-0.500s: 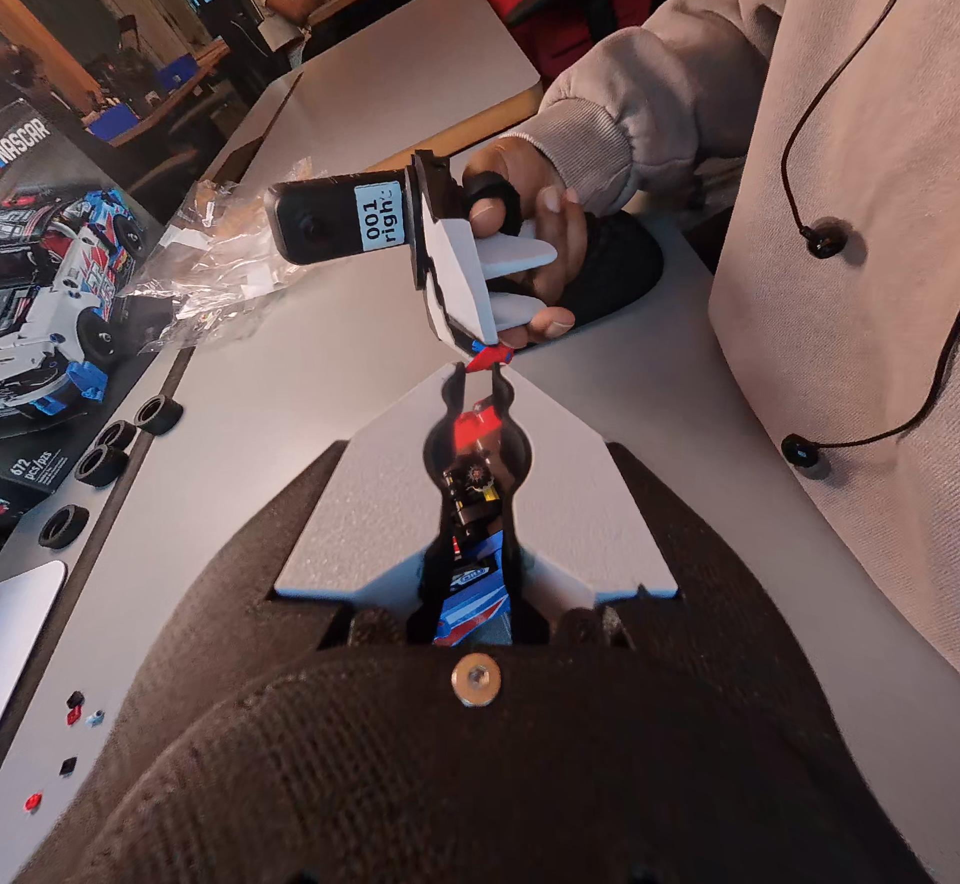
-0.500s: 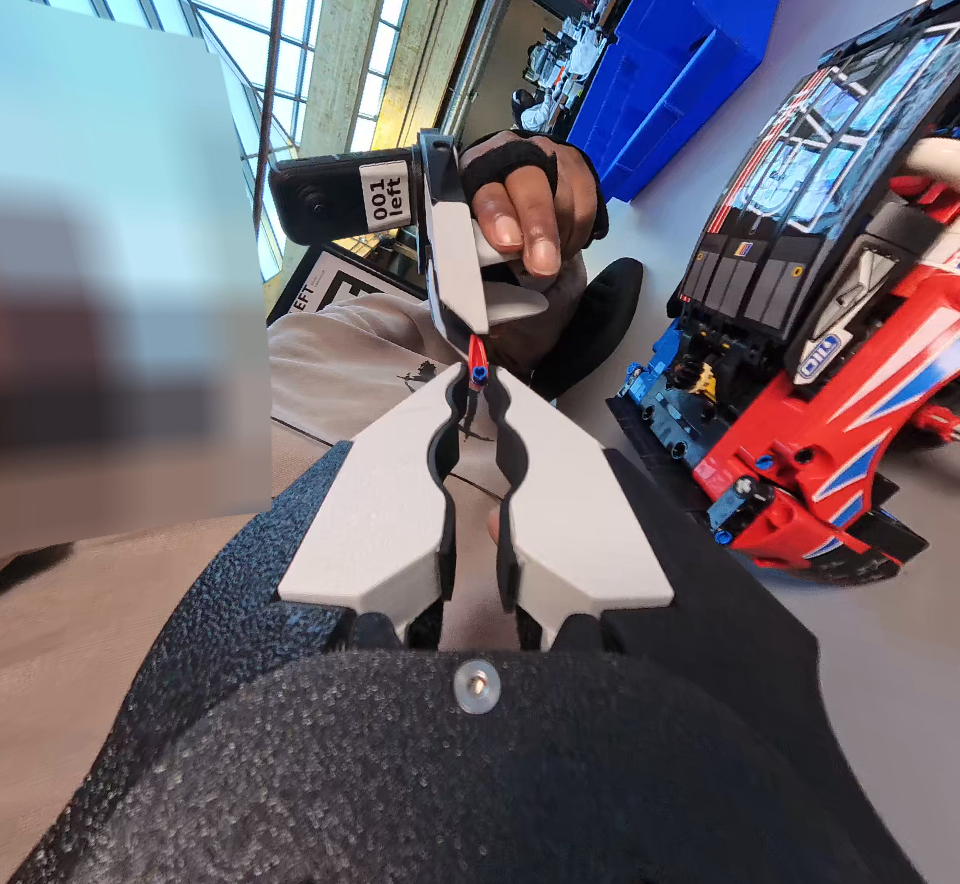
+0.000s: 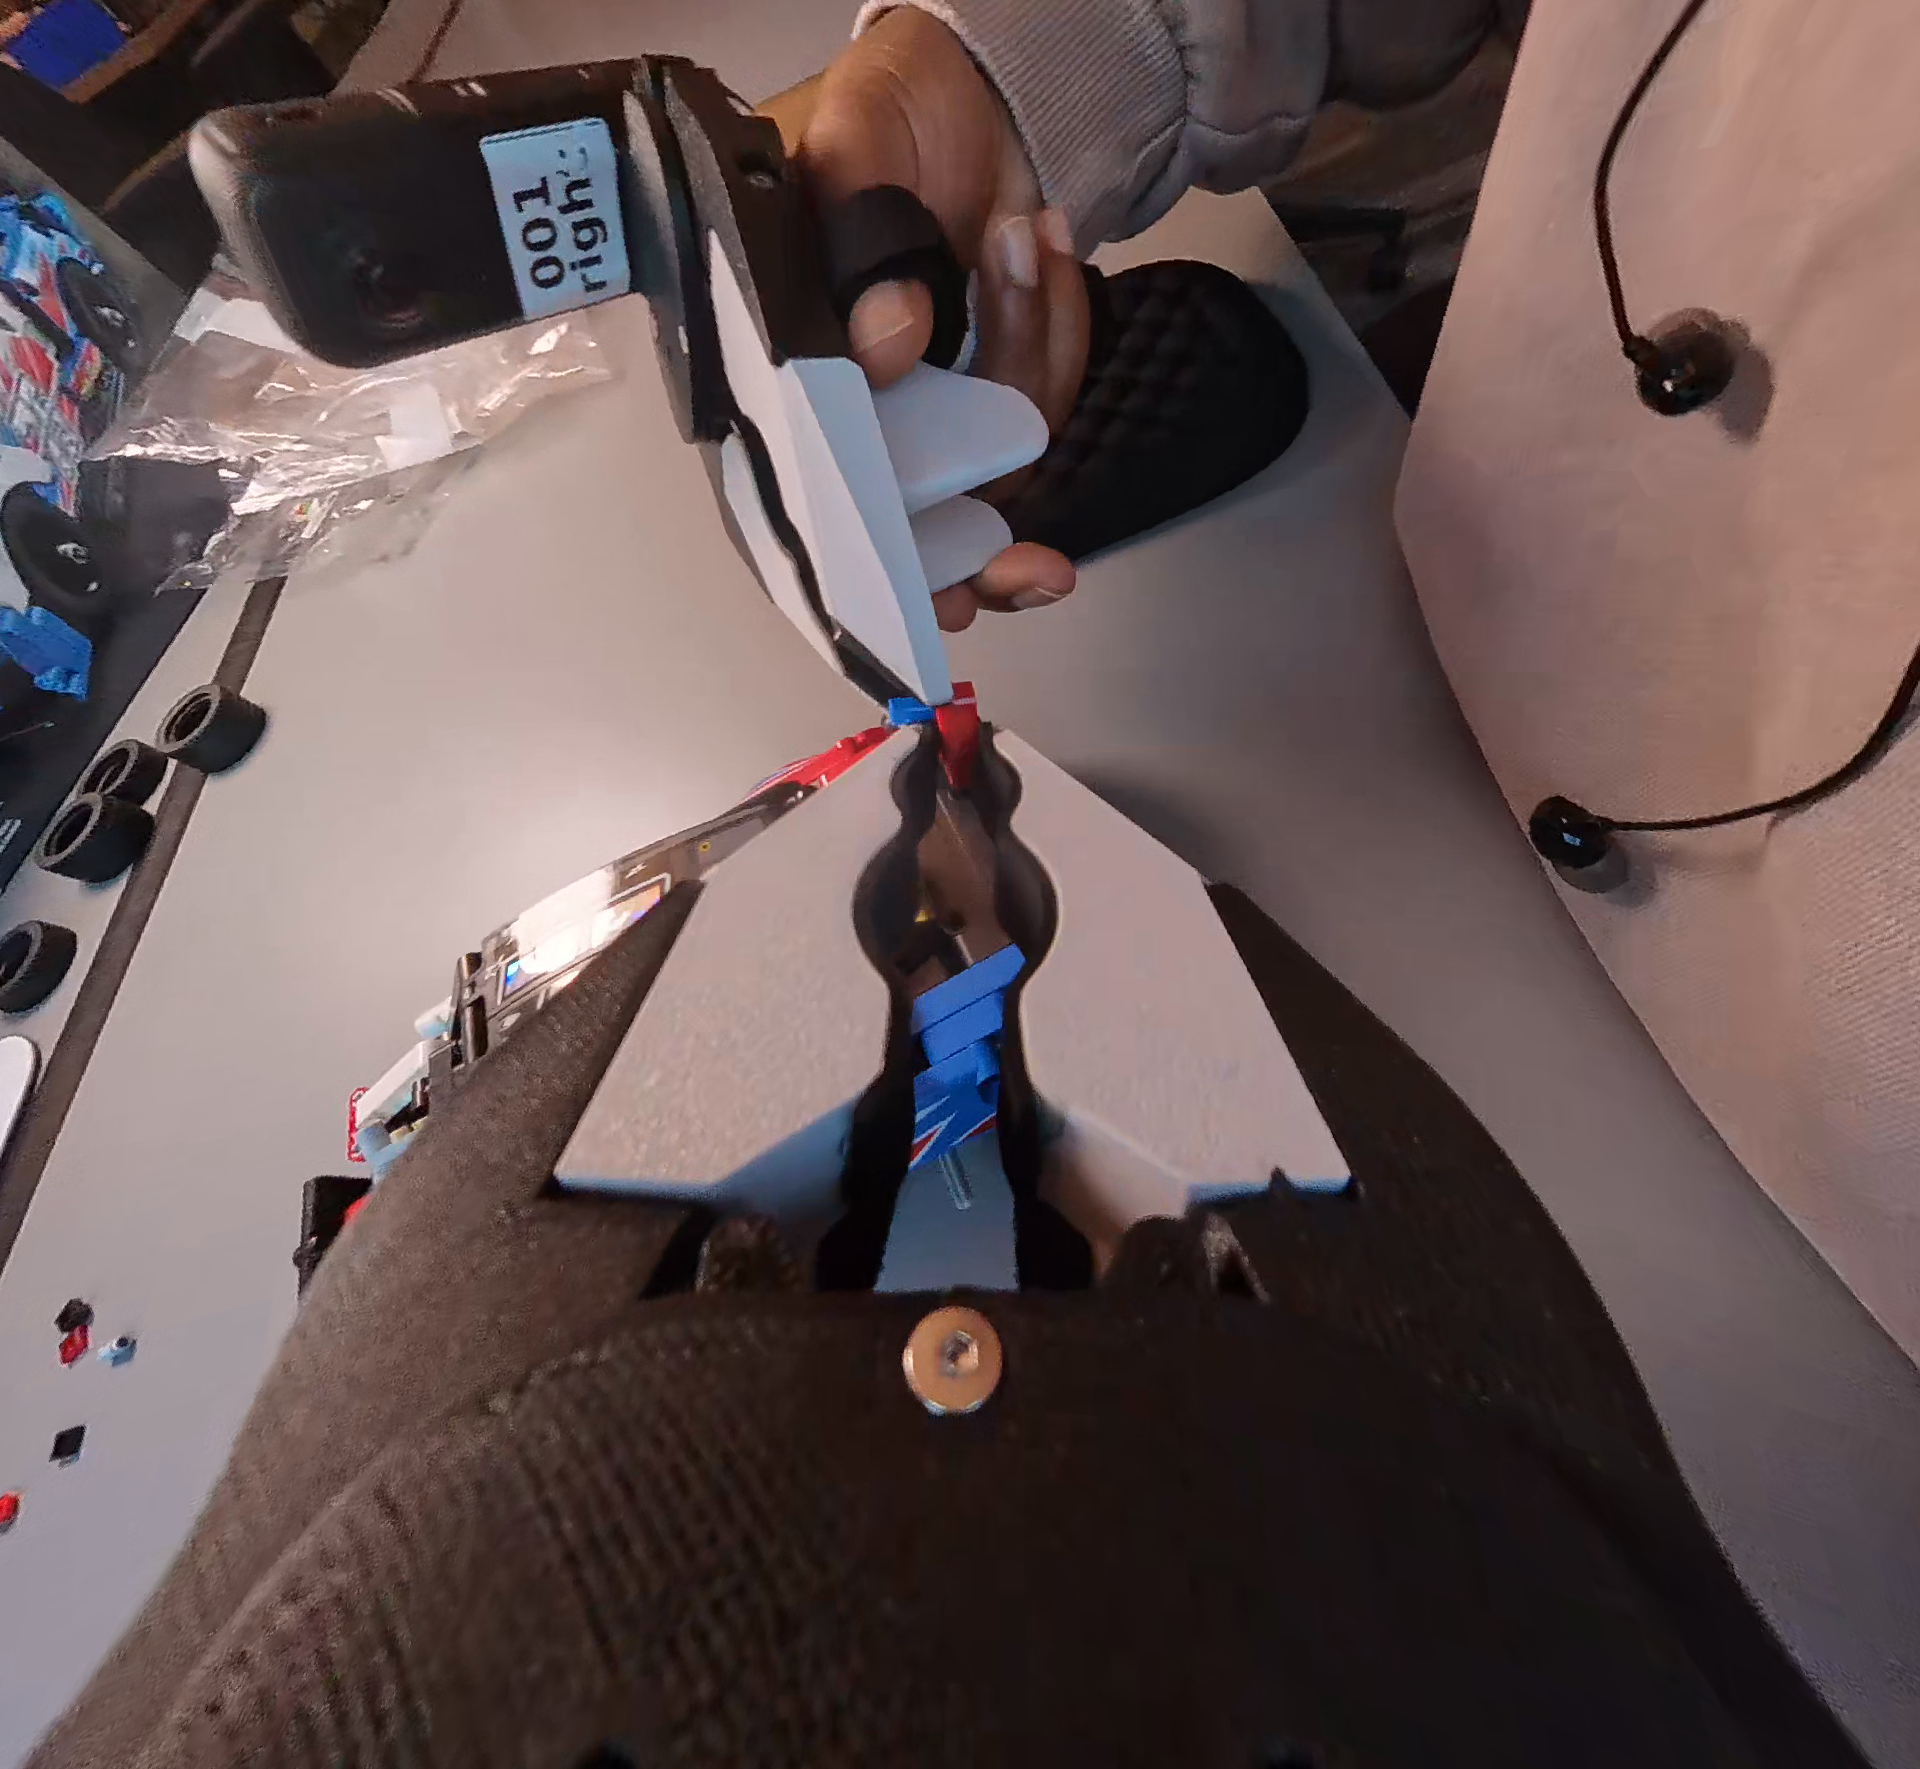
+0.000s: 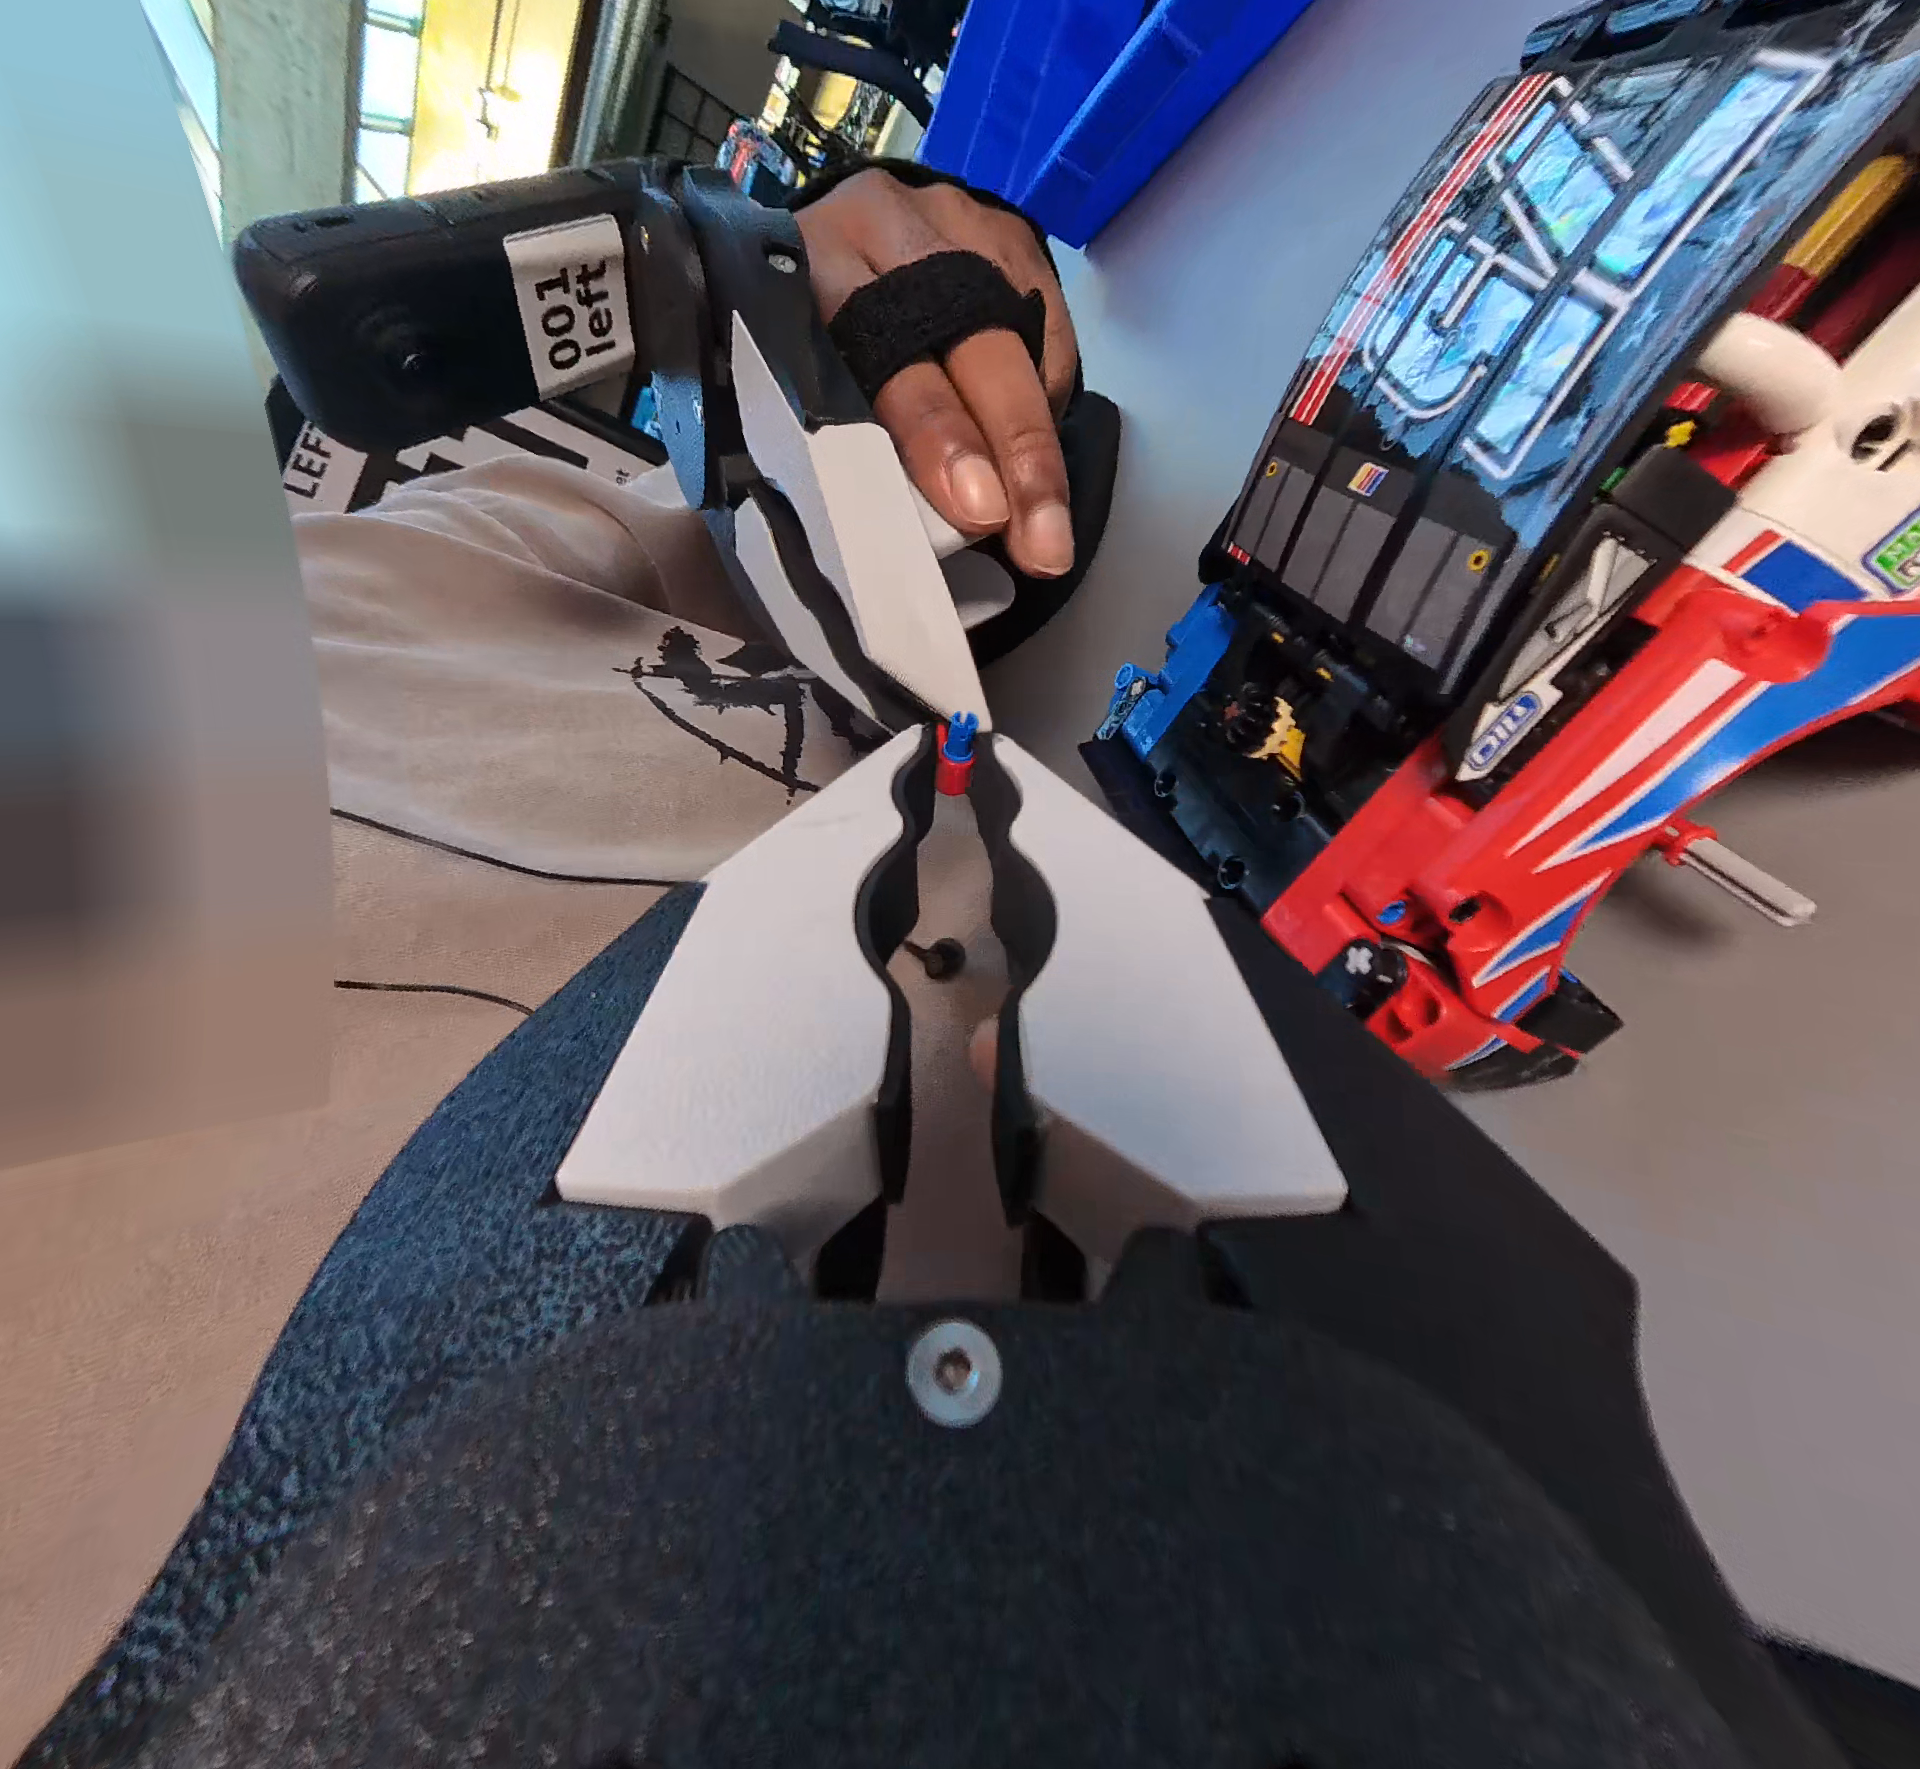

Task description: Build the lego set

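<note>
A small red piece with a blue pin (image 3: 954,734) sits where the two grippers meet tip to tip above the table. My left gripper (image 3: 948,740) is narrowly shut, with the red part between its tips. My right gripper (image 3: 914,696) comes down from above, its tips at the blue pin. In the right wrist view the piece (image 4: 952,761) sits between my right gripper's (image 4: 956,755) tips, and the left gripper (image 4: 951,706) touches its blue end. The red, white, blue and black lego car (image 4: 1558,576) stands to the right; it also shows under my left gripper (image 3: 623,888).
Several black tyres (image 3: 208,727) lie at the table's left beside the set's box (image 3: 52,348) and a clear plastic bag (image 3: 364,431). Small loose pieces (image 3: 78,1324) lie at the near left. A blue bin (image 4: 1143,5) stands behind the car. A person's beige sweatshirt (image 3: 1662,576) is close on the right. Less than 4 cm separates the two grippers' tips.
The two grippers have come closer together. The red piece, earlier just beyond my left tips, now sits between them. My left gripper has shifted, so the car shows at its left.
</note>
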Demonstrator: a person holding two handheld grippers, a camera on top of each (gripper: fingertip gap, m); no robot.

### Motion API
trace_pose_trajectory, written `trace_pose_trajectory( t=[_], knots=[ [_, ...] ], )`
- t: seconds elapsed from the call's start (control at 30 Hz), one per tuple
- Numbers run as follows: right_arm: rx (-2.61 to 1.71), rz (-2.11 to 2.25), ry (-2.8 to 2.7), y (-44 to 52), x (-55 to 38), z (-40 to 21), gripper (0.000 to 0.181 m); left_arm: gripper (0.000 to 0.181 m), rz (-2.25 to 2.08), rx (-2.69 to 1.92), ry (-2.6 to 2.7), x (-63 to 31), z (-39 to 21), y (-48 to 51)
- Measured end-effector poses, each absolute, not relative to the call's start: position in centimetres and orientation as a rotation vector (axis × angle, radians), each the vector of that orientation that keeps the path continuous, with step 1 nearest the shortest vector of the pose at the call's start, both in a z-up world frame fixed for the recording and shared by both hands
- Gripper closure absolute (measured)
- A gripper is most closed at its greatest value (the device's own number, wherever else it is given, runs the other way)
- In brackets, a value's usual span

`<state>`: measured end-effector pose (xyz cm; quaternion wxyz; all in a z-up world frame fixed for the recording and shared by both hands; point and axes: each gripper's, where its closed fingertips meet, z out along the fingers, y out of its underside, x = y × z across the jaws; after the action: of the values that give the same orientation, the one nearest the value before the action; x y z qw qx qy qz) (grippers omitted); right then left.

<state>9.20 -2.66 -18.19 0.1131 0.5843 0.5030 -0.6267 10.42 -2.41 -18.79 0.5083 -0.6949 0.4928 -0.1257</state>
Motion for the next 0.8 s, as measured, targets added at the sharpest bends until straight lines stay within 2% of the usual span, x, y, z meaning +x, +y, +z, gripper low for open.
trace_pose_trajectory(
  t=[0.03, 0.1, 0.2, 0.4, 0.47, 0.7, 0.8],
  knots=[
    [1.722, -1.871, 1.454, -2.3, 9.0, -17.9, 0.177, 0.177, -0.298, -1.669, 1.145, 10.2, -18.5, -2.1],
    [1.732, -2.001, 1.383, -1.4, 8.5, -16.6, 0.176, 0.177, -0.287, -1.644, 1.027, 9.6, -17.3, -1.2],
    [1.779, -2.247, 1.346, -0.2, 7.8, -14.9, 0.166, 0.178, -0.228, -1.571, 0.831, 8.2, -15.5, 0.1],
    [1.973, -2.545, 1.210, 0.5, 7.1, -13.6, 0.169, 0.177, -0.120, -1.485, 0.711, 7.9, -14.4, 1.1],
    [2.051, -2.586, 1.195, 0.9, 7.0, -13.5, 0.176, 0.177, -0.090, -1.461, 0.701, 8.0, -14.0, 1.3],
    [2.276, -2.607, 1.317, 2.0, 6.7, -12.6, 0.177, 0.177, -0.055, -1.442, 0.653, 7.9, -13.3, 2.2],
    [2.271, -2.459, 1.508, 2.3, 7.2, -12.9, 0.177, 0.177, -0.143, -1.467, 0.708, 8.4, -13.8, 2.0]
  ],
)
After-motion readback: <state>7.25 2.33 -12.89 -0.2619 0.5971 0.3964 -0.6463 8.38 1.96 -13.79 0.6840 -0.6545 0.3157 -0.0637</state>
